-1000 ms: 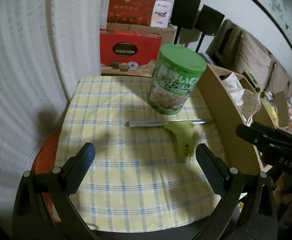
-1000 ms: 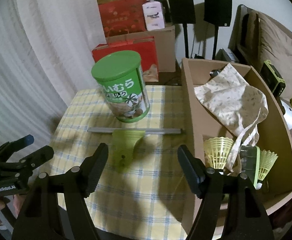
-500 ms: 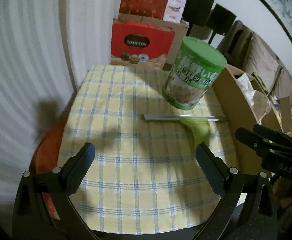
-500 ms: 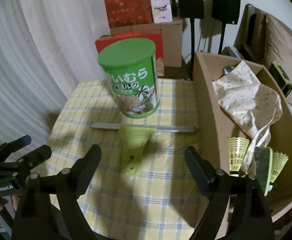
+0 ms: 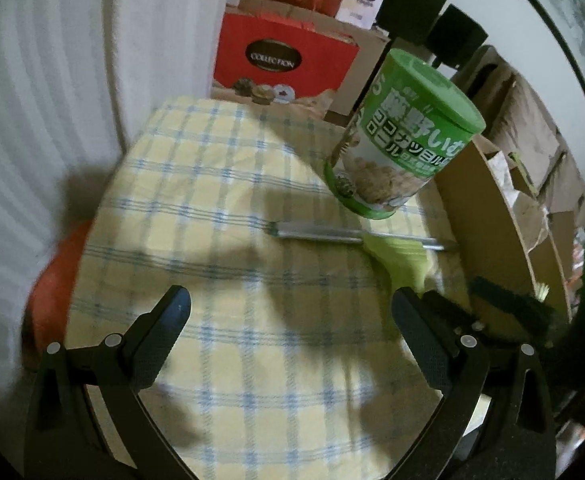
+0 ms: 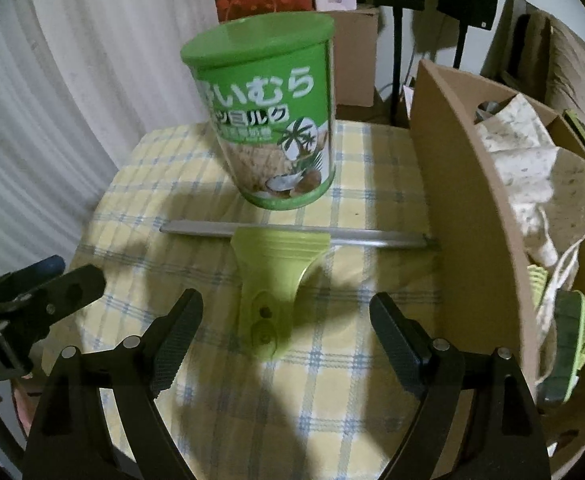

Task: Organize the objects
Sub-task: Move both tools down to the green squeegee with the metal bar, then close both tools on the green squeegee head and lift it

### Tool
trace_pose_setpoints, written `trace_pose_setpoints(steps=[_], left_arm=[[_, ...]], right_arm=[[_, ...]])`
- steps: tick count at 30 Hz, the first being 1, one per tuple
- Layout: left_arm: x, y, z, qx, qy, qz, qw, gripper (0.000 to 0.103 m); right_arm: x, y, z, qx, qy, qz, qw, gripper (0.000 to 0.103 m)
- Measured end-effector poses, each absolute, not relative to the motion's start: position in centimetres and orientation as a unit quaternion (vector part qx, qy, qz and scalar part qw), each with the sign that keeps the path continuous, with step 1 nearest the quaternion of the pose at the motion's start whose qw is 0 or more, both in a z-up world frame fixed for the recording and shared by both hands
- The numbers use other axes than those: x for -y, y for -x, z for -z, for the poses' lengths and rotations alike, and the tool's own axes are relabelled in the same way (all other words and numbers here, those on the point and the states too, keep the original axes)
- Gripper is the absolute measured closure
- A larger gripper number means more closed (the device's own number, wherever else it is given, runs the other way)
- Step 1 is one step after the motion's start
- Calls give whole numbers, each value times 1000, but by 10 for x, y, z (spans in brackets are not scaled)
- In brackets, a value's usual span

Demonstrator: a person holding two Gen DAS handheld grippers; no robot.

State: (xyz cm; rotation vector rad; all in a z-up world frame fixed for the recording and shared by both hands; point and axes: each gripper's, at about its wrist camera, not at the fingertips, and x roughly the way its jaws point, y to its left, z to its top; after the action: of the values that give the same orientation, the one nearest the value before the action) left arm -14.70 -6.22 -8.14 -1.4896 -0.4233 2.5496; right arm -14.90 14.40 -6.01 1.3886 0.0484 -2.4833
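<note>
A small worktop under a yellow-and-blue checked cloth stands by white curtains. On it, a green canister stands upright behind a green squeegee, beside a cardboard box. Left gripper and right gripper hover with jaws released, empty.

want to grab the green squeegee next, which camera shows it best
The right wrist view shows the squeegee best: the whole green handle and grey blade lie flat on the checked cloth, centred just ahead of the open fingers. The left wrist view shows the blade, but its handle is blurred and partly hidden behind a finger.
</note>
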Motion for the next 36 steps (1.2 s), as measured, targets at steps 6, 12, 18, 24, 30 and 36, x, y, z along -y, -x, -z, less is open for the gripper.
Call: trace_pose_setpoints(steps=[6,12,18,24,30,36], left_arm=[[48,169,100,189,518,-827,107,10],[36,185,114,224,533,-806,127,28],[31,195,127,270,541,-782,151,46],[26,202,140,301,547,-763,166,57],[18,209,146,325,542,-754,178,61],[10,212,152,326,541,-752,186,73]], right_arm=[[-140,156,75,-11,-485,862,147,28],[-143,162,86,10,-489,859,149,46],[-140,165,93,29,-489,855,171,58],[-140,165,98,48,-485,854,182,61],[-138,166,99,52,-479,855,190,61],[-137,165,98,59,-478,853,201,64]])
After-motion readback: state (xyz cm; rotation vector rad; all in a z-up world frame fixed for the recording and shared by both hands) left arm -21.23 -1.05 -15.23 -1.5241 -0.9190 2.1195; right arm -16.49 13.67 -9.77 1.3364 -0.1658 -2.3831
